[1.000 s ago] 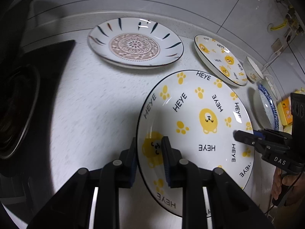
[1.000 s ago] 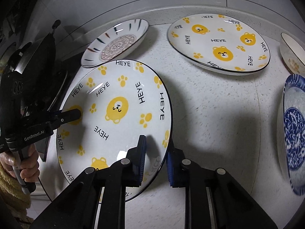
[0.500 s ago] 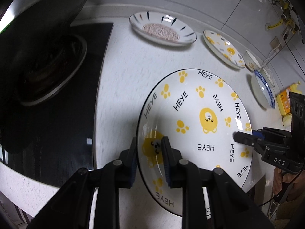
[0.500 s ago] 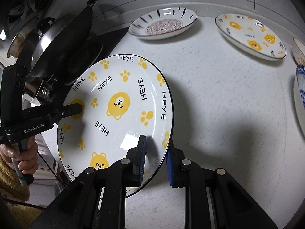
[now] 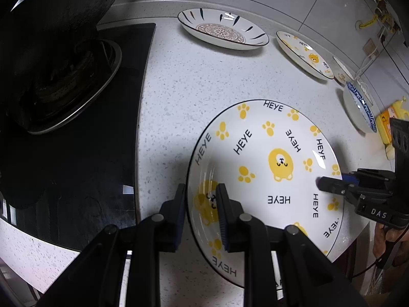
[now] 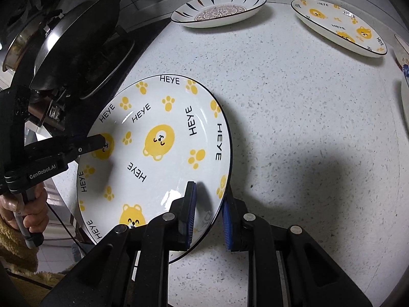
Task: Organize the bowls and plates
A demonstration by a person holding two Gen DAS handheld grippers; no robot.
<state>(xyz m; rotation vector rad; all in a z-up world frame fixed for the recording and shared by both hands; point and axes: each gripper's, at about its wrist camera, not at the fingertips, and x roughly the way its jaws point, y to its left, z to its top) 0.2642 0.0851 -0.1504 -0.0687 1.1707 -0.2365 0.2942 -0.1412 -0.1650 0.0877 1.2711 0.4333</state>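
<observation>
On counter, scanning left to right:
stove (image 5: 66, 107): sitting at 9 o'clock, dark pan (image 6: 76, 43) resting on it, not part of the sorting.
left gripper (image 5: 200, 212): pads squeezing the near-left rim of the bear plate, jaws nearly together with only the rim between.
bear plate (image 5: 263, 179): being carried by both grippers, gripped on opposite rims, hanging tilted over the front of the counter (image 5: 194, 81) just right of the stove; looks lifted, though I cannot tell if the low edge is touching.
right gripper (image 6: 209, 215): also clamping, pads pinching the plate's right rim at 5 o'clock in its own view, almost fully closed on the rim.
mandala plate (image 5: 222, 29): lying flat at 12 o'clock near the back wall, alone, not stacked.
second bear plate (image 5: 304, 53): lying at 1 o'clock, alone, well apart from the carried one.
small white dish (image 5: 342, 70): showing at 2 o'clock, only an edge visible.
blue-patterned dish (image 5: 360, 107): sitting at 2 to 3 o'clock, alone.
yellow packaging (image 5: 391, 122): sitting at 3 o'clock, unclear what it is.
progress: judging early; no stack existing anywhere in view, one plate in transit.
remaining: likely pairing matching bear plates, then gathering the other plates and dishes.
</observation>
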